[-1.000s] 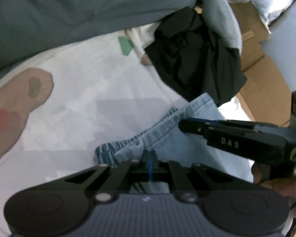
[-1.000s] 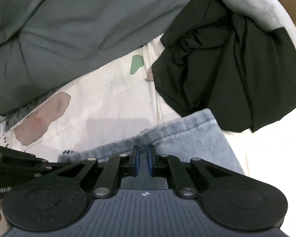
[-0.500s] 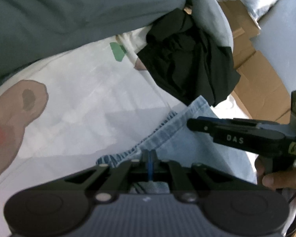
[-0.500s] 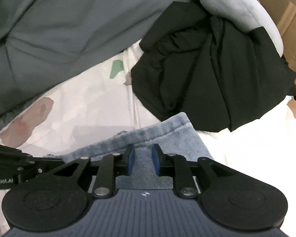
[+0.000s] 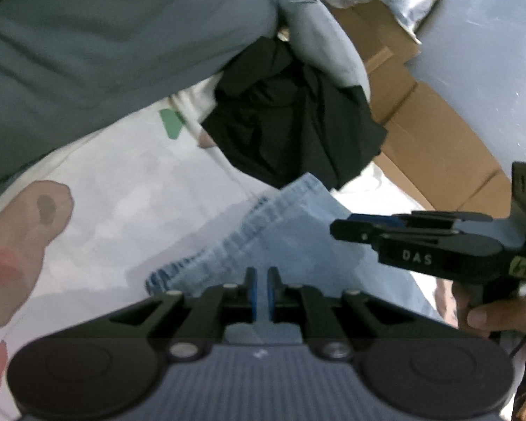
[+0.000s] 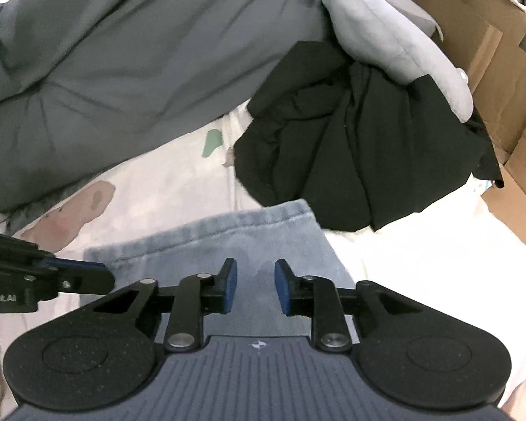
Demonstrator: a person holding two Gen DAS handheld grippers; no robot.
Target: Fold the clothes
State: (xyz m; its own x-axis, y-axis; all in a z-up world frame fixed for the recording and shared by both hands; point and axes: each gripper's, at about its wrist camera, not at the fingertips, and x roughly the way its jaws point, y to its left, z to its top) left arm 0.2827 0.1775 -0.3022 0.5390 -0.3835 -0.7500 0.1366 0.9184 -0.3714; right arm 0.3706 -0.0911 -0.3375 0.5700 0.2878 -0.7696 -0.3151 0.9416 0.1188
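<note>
My left gripper (image 5: 262, 293) is nearly closed, nothing visibly pinched; my right gripper (image 6: 252, 289), jaws apart, hangs over the jeans (image 6: 228, 245) on the printed sheet (image 5: 129, 189). Its body hides the denim's near end; a black garment (image 6: 350, 161) overlaps the far corner.

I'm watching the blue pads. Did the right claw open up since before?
Yes. The right claw has just been opening; its pads now stand apart above the jeans, while the black garment lies beyond.
</note>
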